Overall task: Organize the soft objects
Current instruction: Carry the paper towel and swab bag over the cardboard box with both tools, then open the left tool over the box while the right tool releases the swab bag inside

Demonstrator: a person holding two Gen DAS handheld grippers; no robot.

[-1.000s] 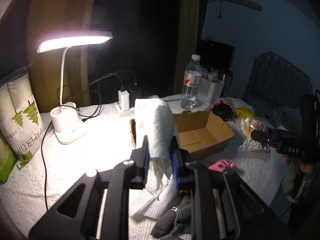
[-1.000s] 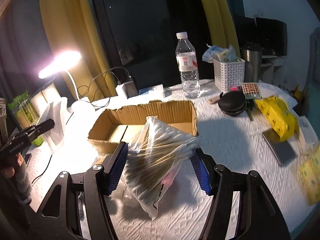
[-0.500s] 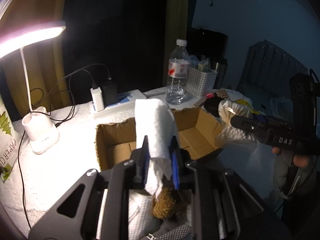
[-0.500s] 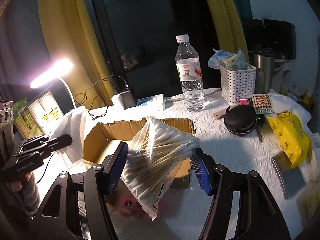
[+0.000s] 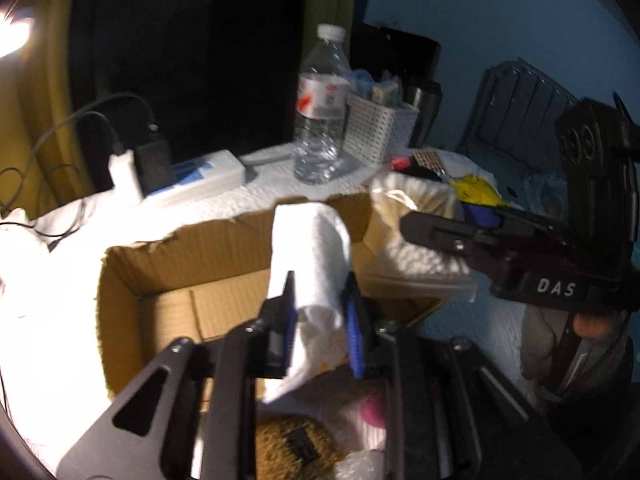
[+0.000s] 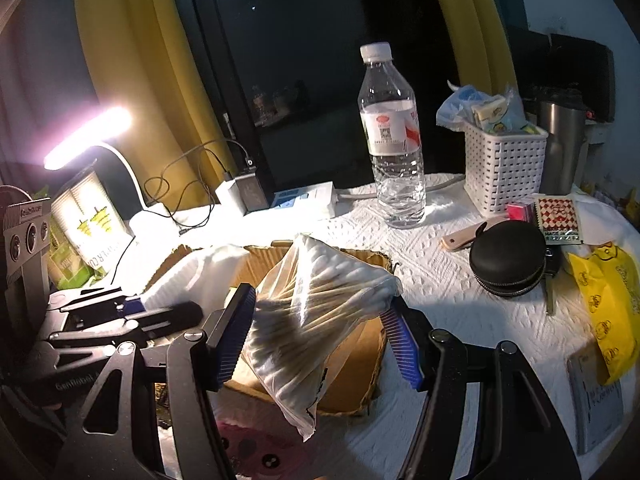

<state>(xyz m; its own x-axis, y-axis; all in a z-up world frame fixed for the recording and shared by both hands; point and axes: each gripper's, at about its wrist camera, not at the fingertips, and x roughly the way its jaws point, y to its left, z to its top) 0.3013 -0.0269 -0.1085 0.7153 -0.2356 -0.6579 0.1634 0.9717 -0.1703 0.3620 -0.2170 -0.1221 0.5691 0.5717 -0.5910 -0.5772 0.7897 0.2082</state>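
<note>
An open cardboard box (image 5: pixel 160 264) lies on the white-covered table. My left gripper (image 5: pixel 320 280) hangs over it with a folded white cloth (image 5: pixel 312 248) upright between its blue pads; its jaws are opening, and the pads still touch the cloth. My right gripper (image 6: pixel 320 300) holds a clear bag of cotton swabs (image 6: pixel 316 312) above the box's near wall (image 6: pixel 360 368); its jaws are opening slightly, with the bag still pinched. In the left wrist view the bag (image 5: pixel 412 256) and the right gripper (image 5: pixel 424 226) sit at the box's right end. The right wrist view shows the cloth (image 6: pixel 200 272) and left gripper (image 6: pixel 132 312) at the left.
Behind the box stand a water bottle (image 6: pixel 394 152), a white basket (image 6: pixel 504 172), a power strip (image 6: pixel 304 200) and a lit desk lamp (image 6: pixel 88 136). A black round case (image 6: pixel 508 260) and yellow packet (image 6: pixel 604 300) lie right. A pink plush (image 6: pixel 256 448) and a brown fuzzy item (image 5: pixel 296 444) lie near me.
Both grippers carried their loads in over the box: the cloth came from the lamp side, the bag moved forward and lower. The left jaws stand slightly wider.
</note>
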